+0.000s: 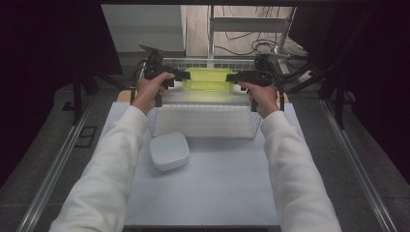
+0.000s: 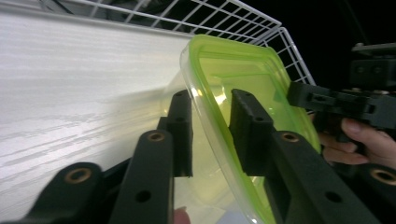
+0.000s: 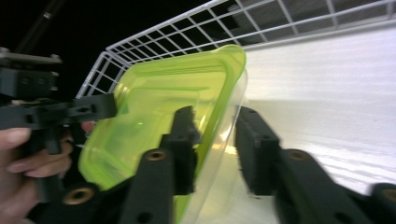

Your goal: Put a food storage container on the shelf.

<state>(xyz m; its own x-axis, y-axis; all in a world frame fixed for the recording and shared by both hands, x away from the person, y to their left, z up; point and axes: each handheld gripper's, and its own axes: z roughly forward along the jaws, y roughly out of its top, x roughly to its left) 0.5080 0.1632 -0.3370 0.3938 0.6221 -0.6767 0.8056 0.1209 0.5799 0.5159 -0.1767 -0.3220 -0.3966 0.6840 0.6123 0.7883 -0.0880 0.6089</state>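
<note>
Seen from the high view: a pale table top (image 1: 212,193) carrying a white wire basket (image 1: 205,121) at its far half, and a white rounded lidded box (image 1: 168,151) lying on the table just in front of the basket's near left corner, apart from both grippers. Held above the far part of the basket, a yellow-green translucent container (image 1: 209,79), level and raised off the basket floor, caught between the two grippers at its short ends. Left gripper (image 1: 183,75) at the container's left end, carried by the left hand (image 1: 152,89); right gripper (image 1: 232,77) at the right end, carried by the right hand (image 1: 263,96); both forearms in white sleeves (image 1: 111,164). In the left gripper view: the two black jaws standing on either side of the container's rim and wall, one jaw outside and one inside, with a narrow gap around the plastic; grasping the container as far as can be judged, though exact contact of the pads hard to confirm. In the right gripper view: the same arrangement at the opposite end, one jaw inside the green container (image 3: 163,107), the other outside its clear wall, again closed down on the rim. Behind the container, in both gripper views, the white mesh wall of the basket (image 2: 224,18) and the pale floor below.
</note>
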